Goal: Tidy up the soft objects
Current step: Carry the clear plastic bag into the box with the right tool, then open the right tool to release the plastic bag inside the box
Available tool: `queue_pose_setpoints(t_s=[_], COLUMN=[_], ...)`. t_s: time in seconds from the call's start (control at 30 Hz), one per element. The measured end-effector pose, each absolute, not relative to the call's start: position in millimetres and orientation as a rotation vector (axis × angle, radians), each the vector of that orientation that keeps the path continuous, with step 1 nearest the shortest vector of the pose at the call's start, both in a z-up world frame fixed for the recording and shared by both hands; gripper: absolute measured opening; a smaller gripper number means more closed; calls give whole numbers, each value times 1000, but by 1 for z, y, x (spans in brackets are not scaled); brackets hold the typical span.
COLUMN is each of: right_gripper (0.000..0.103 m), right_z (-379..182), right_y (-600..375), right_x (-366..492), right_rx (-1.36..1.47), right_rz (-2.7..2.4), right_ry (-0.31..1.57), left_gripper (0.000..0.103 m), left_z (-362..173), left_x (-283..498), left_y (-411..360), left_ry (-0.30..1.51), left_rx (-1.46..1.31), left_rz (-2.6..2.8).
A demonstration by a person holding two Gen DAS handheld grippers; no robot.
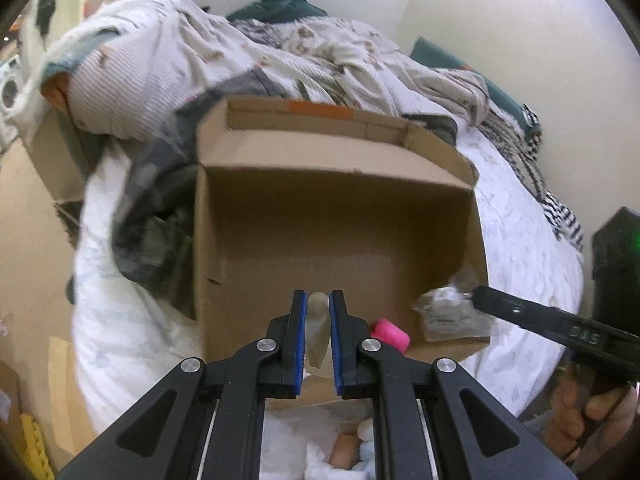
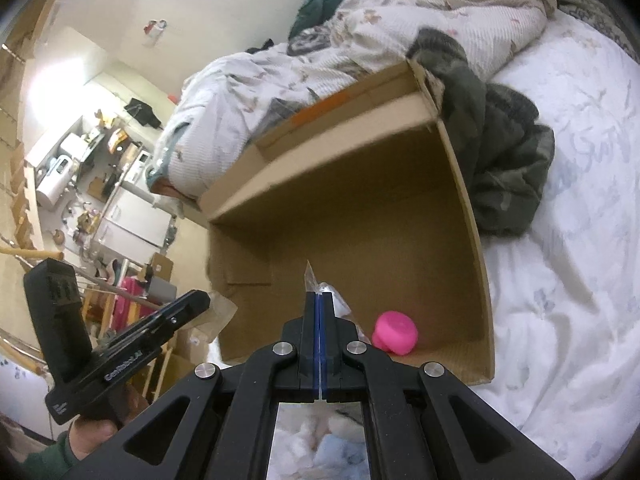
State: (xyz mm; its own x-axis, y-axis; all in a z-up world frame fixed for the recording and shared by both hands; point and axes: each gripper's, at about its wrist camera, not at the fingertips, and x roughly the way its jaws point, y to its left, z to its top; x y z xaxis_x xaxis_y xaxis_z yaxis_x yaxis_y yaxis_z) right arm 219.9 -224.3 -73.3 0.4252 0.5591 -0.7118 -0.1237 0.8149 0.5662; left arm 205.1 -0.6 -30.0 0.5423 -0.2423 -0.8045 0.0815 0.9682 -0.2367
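On white bed (image 2: 568, 280), open box (image 1: 336, 216) roomy inside; both tools clamped: left tool (image 1: 319, 300) on pale piece (image 1: 319, 320), right tool (image 2: 319, 300) on clear bag (image 1: 448, 312).

home bedroom | unmade bed (image 1: 520, 264) with white sheet | rumpled floral duvet (image 1: 248, 64) | cluttered shelves (image 2: 80, 168) behind | cardboard box (image 1: 332, 216) on bed

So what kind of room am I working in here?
Most likely a bedroom in a lived-in home: the cardboard box sits on a bed with a white sheet and a rumpled patterned duvet. Beyond it, the right wrist view shows cluttered shelves and appliances.
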Motion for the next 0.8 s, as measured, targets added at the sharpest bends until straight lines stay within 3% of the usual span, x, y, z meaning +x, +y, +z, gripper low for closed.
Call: queue_pose_setpoints(t_s=[0.53, 0.73, 0.8], right_gripper=[2, 2, 2], right_z=[-100, -108, -110], right_y=[-217, -210, -208], right_x=[230, 231, 231], right_rx=[452, 446, 440], right_rz=[444, 462, 463], right_ry=[1114, 1144, 1154], left_gripper=[11, 32, 54], left_z=[-84, -89, -87], left_x=[213, 214, 213], left_y=[-4, -3, -4], left_ry=[1111, 1140, 1134], left_rx=[-273, -273, -262], left_rz=[-252, -212, -196])
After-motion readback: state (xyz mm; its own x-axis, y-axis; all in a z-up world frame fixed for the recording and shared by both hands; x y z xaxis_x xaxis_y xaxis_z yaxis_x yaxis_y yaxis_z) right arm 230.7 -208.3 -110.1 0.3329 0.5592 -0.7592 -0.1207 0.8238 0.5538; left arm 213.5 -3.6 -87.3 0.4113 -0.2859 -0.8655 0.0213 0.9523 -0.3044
